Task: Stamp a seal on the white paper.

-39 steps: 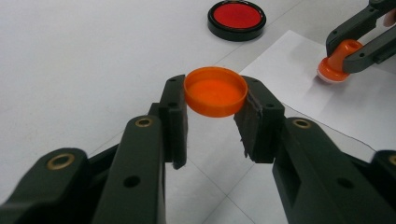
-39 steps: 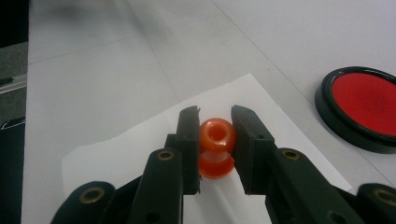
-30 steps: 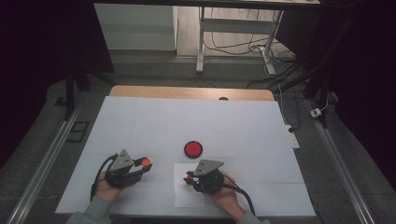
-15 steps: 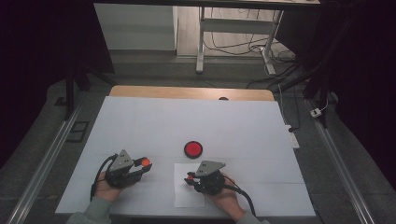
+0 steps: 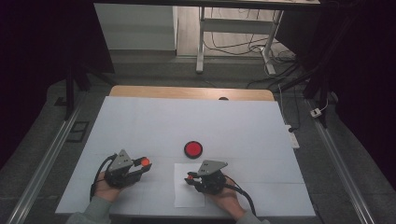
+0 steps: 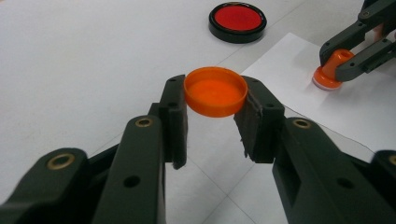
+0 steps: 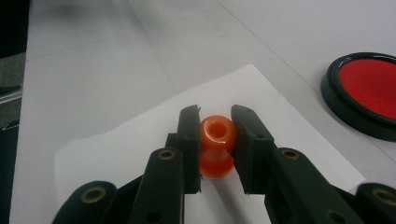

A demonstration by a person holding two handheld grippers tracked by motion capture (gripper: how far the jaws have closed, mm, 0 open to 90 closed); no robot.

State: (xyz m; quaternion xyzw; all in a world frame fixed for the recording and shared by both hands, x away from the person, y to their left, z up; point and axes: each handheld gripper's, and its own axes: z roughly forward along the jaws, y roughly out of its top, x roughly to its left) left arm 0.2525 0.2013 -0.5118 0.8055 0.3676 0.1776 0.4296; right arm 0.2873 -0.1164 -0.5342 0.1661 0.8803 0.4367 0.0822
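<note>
The high view is looking forward and down from above the person's side of the table (image 5: 140, 121), far enough back to be taking in its whole top and the floor beyond. The left gripper view is riding low and close, looking along its own tongs (image 6: 215, 119) across the table toward the red disc (image 6: 237, 20) and the white paper sheet (image 6: 299, 70). The right gripper view is sitting just as near behind its tongs (image 7: 215, 140), facing over the same paper sheet (image 7: 140, 140). All three are sharing the disc and the sheet.
</note>
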